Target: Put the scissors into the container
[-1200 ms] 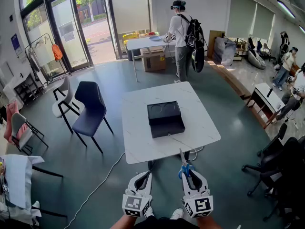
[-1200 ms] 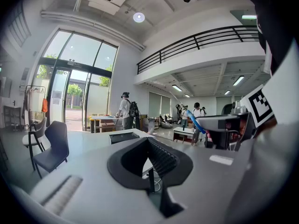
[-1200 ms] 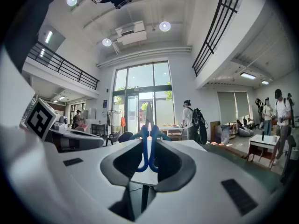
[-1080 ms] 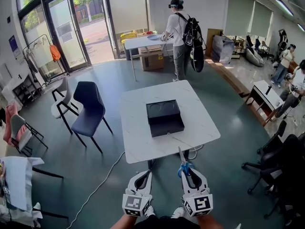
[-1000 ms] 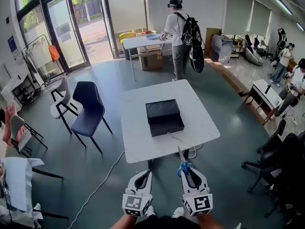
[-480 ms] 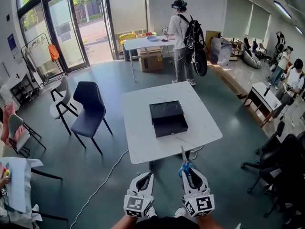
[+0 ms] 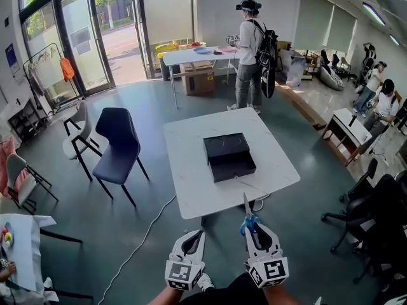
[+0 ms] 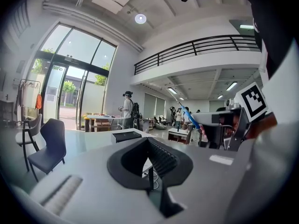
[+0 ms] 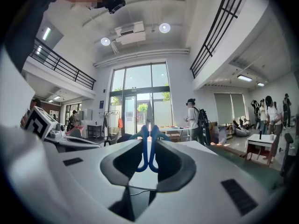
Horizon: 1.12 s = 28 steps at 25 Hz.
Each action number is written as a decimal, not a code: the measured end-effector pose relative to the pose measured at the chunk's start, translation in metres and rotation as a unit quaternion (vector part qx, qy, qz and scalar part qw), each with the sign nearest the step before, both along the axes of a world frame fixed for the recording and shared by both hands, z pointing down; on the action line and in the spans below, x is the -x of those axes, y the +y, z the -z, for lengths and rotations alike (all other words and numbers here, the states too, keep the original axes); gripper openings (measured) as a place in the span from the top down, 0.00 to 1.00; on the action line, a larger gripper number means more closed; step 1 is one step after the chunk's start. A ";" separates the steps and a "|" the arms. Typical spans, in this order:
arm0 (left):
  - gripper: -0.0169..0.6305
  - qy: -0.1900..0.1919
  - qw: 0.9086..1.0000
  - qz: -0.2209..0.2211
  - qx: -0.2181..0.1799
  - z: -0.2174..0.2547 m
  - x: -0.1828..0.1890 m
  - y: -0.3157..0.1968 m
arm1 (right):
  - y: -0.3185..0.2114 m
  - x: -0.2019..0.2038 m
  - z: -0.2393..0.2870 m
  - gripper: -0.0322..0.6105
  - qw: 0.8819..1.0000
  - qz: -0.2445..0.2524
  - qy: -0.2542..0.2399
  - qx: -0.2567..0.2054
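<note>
The scissors [image 7: 249,220] have blue handles, and their blades point forward toward the white table [image 7: 191,192]. My right gripper [image 7: 253,229] is shut on the handles, low in the head view, just short of the table's near edge. In the right gripper view the blue loops [image 9: 148,149] stand between the pads of the right gripper [image 9: 149,144]. The black container [image 7: 229,157] lies open on the middle of the table. My left gripper [image 7: 193,236] hangs beside the right one, shut and holding nothing. From the left gripper [image 8: 149,141] I see the container [image 8: 126,135] ahead and the scissors [image 8: 187,114] to the right.
A dark blue chair [image 7: 116,146] and a white chair [image 7: 76,127] stand left of the table. A cable [image 7: 147,237] runs across the floor. Black office chairs [image 7: 372,211] crowd the right. A person with a backpack [image 7: 253,46] stands at a far table [image 7: 191,56].
The head view has drifted a little, and the person at the far table has stepped to the right. Both grippers keep their places, with the scissors still in the right one.
</note>
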State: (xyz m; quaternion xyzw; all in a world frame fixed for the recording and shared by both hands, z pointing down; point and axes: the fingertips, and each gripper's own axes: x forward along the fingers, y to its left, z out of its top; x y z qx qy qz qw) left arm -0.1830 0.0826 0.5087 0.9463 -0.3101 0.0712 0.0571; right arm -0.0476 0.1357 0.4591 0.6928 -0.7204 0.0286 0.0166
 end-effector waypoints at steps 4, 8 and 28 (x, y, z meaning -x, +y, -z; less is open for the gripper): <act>0.96 -0.001 1.000 -0.003 0.001 -0.002 -0.005 -0.008 | -0.004 -0.011 -0.003 0.81 1.000 -0.011 -0.001 0.009; 0.96 0.000 1.000 -0.001 0.003 -0.005 -0.017 -0.022 | -0.018 -0.030 -0.009 0.81 1.000 -0.017 -0.008 0.017; 0.96 -0.030 0.999 0.036 0.011 -0.009 -0.126 -0.093 | -0.094 -0.138 -0.017 0.81 0.999 0.034 -0.023 0.022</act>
